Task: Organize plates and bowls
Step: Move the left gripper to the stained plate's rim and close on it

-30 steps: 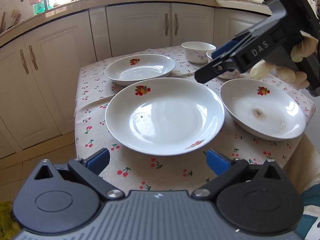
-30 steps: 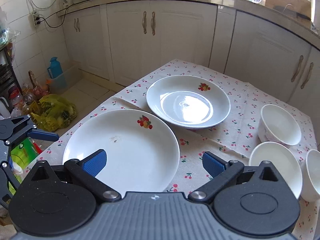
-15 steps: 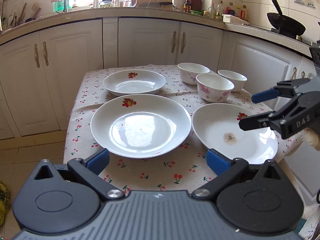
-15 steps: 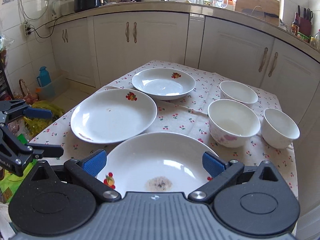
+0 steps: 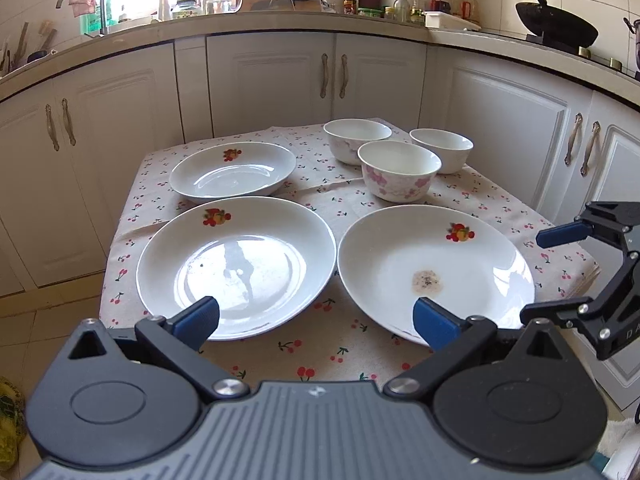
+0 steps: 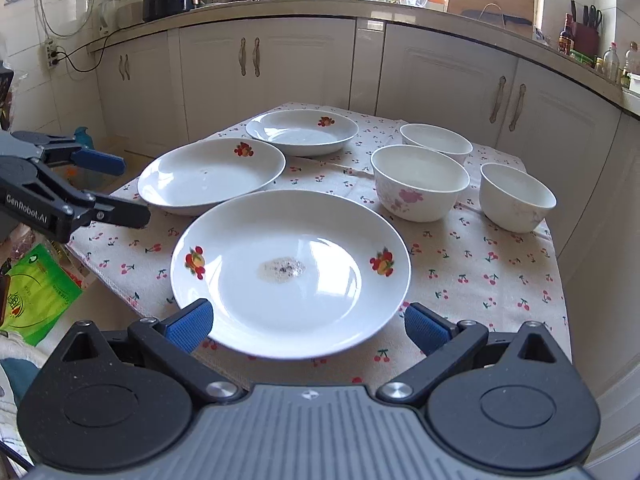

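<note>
stained plate near table edge, stiff glazed ceramic, slippery, breakable: pinch rim | clean plate beside it | floral bowl mid-table, lighter | right gripper, left gripper wide open, empty

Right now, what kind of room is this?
Most likely a home kitchen. White cabinets run under a long countertop crowded with sauce bottles, a black wok sits at the right, and white plates and bowls cover the cherry-print tablecloth.
</note>
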`<move>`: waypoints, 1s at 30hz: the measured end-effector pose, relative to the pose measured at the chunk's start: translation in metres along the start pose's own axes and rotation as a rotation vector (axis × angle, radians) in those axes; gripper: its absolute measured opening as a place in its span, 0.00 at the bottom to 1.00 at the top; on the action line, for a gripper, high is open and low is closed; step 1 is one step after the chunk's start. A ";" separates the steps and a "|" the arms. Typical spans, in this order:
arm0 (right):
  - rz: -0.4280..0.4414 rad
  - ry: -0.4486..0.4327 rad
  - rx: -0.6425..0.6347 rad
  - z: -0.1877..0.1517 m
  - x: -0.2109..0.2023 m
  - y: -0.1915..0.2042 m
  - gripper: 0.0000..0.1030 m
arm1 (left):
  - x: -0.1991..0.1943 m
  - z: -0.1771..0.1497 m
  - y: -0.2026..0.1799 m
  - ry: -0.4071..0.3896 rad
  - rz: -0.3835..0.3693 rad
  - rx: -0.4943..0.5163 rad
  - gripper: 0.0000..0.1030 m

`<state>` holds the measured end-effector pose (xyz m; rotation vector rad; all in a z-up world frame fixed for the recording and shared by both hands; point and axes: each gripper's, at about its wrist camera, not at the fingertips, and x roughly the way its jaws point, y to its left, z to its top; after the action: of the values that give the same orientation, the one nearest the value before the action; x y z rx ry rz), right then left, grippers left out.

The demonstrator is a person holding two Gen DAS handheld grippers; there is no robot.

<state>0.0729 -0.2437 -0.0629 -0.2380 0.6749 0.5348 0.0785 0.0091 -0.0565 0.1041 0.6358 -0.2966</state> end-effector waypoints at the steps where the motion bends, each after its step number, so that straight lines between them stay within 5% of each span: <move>1: 0.004 0.007 0.005 -0.005 0.001 -0.002 1.00 | 0.001 0.003 -0.003 0.000 -0.001 0.014 0.99; 30: 0.046 -0.009 -0.026 -0.030 0.037 -0.001 1.00 | 0.084 0.070 -0.048 0.176 -0.242 0.281 0.99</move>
<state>0.0812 -0.2411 -0.1098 -0.2443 0.6666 0.5885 0.1679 -0.0697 -0.0512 0.3271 0.7799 -0.6151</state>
